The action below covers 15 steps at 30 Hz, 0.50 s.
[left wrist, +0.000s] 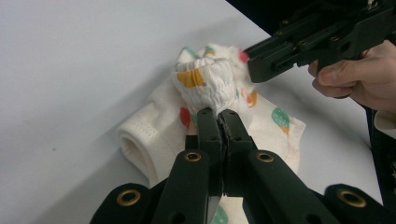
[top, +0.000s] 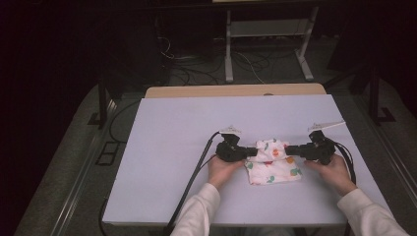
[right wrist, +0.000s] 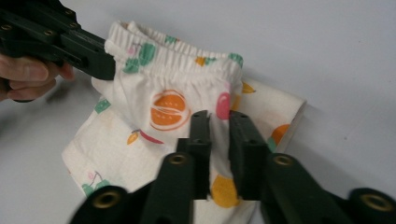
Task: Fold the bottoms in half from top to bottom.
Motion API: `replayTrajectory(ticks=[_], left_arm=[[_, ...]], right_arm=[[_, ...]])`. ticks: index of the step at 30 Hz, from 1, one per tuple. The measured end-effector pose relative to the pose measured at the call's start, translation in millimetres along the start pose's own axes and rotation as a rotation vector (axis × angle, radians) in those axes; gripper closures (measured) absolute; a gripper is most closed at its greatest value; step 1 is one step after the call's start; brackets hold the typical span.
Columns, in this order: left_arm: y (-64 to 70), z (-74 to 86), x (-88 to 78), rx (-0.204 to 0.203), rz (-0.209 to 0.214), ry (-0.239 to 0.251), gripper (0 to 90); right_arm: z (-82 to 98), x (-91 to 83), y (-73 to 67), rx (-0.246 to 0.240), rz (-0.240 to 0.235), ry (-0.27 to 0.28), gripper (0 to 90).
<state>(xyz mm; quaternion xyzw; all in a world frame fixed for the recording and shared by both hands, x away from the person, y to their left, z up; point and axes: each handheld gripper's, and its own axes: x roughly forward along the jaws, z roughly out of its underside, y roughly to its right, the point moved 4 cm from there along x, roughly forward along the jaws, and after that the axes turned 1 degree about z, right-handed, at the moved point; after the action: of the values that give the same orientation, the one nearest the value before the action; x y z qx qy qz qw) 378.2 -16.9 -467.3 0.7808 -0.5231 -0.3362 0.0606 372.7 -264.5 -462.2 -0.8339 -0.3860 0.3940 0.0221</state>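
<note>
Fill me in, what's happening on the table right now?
A person holds a gripper in each hand over a small fruit-print garment, what looks like baby shorts, on the white table. The left gripper is shut on the gathered elastic waistband, lifting it off the table. The right gripper is at the opposite side of the cloth, its jaws slightly apart with no fabric pinched between them. It looks like folding or straightening work in progress.

No words, no numbers, no brand anywhere — the small white fruit-printed cotton garment (right wrist: 177,107) between the gripper jaws carries only pictures of oranges and cherries, nothing that can be read.
</note>
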Motion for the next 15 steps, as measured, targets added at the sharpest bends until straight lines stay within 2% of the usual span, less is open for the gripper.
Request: replayTrajectory(ticks=[3,5,7,12,15], left_arm=[[0.9,2.0,1.3,0.002,0.005,-0.001,88.3],[0.9,3.5,1.4,0.001,0.004,-0.002,88.3],[1.0,4.9,1.4,0.002,0.004,-0.005,88.3],[1.7,6.2,1.0,0.003,0.008,-0.008,88.3],[2.2,7.3,1.4,0.01,0.013,-0.017,88.3]], right_arm=[[-1.6,-4.6,-2.0,0.008,0.011,0.018,59.8],[-4.0,-8.0,-2.9,0.017,0.0,0.042,52.5],[-7.7,-10.5,-2.9,0.031,-0.011,0.07,48.7],[-22.4,-10.4,-3.1,0.05,-0.007,0.082,44.1],[-32.6,-7.6,-5.1,0.033,0.001,0.081,44.8]])
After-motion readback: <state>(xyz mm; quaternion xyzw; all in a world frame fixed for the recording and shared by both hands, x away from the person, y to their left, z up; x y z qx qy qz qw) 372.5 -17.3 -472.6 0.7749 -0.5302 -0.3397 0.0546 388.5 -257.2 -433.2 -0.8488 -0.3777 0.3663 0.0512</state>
